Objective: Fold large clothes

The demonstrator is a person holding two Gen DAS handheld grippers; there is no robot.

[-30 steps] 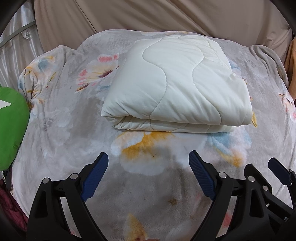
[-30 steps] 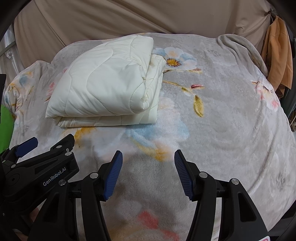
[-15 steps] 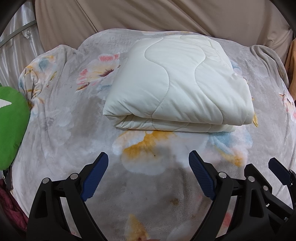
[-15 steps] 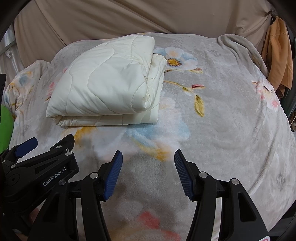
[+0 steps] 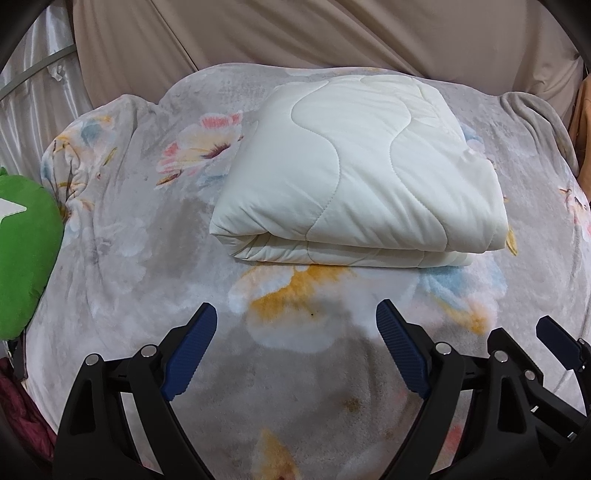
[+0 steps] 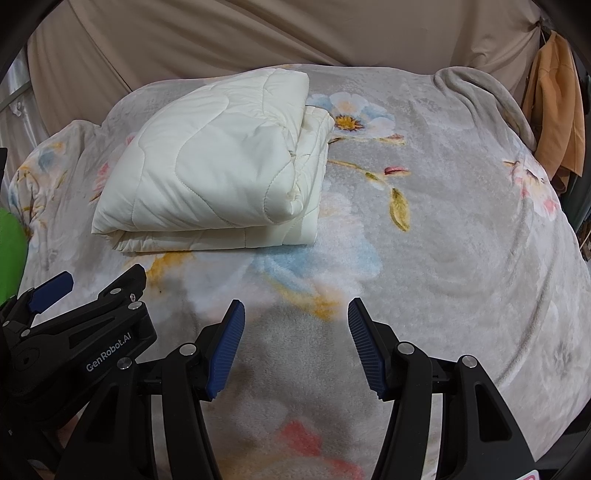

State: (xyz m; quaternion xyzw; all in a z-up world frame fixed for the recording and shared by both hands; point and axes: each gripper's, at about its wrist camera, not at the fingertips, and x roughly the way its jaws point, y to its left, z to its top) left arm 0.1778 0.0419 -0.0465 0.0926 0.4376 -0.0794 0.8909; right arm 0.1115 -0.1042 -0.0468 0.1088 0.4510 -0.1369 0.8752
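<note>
A cream quilted comforter point(image 5: 354, 173) lies folded into a thick rectangle on a grey floral blanket point(image 5: 140, 258); in the right wrist view the same bundle point(image 6: 218, 170) sits to the upper left. My left gripper point(image 5: 295, 314) hovers above the blanket in front of the bundle's near folded edge, jaws wide apart with nothing between them. My right gripper point(image 6: 295, 310) hangs over bare blanket to the right of the bundle, jaws apart and empty. Each gripper shows at the edge of the other's view.
A green cushion point(image 5: 22, 254) lies at the blanket's left edge. Beige fabric point(image 5: 295, 33) hangs behind the bed. An orange garment point(image 6: 557, 110) hangs at the far right. Dark red cloth point(image 5: 18, 413) sits at the lower left.
</note>
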